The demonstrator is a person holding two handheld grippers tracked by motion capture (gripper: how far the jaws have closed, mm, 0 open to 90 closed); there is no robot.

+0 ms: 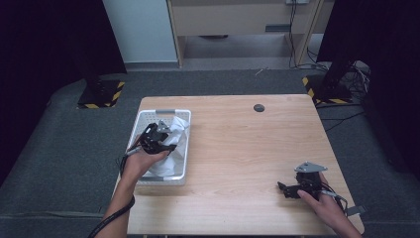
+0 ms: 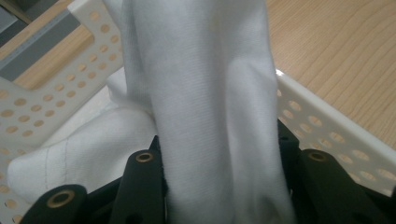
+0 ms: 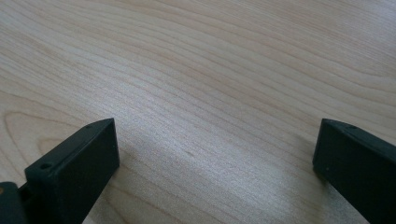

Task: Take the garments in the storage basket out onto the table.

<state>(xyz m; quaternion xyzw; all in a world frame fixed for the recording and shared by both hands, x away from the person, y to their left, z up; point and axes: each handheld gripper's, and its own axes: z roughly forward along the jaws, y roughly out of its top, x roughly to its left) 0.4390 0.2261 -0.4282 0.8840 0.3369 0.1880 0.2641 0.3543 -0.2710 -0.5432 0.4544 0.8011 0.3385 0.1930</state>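
A: One white cloth (image 2: 210, 93), bunched in the white basket (image 1: 143, 124) at the worktop's (image 1: 237, 148) left side. Left gripper (image 1: 166, 139) jaws clamp a fold that runs straight ahead between them.

B: Right gripper (image 1: 287, 188)?

A: Well apart on bare wood, jaws wide, empty. Left hand does the lift; basket wall stands close beside the fold.

cloth (image 1: 174, 148) in basket (image 1: 148, 115) at table (image 1: 237, 148) left; right gripper (image 1: 287, 190) near right.
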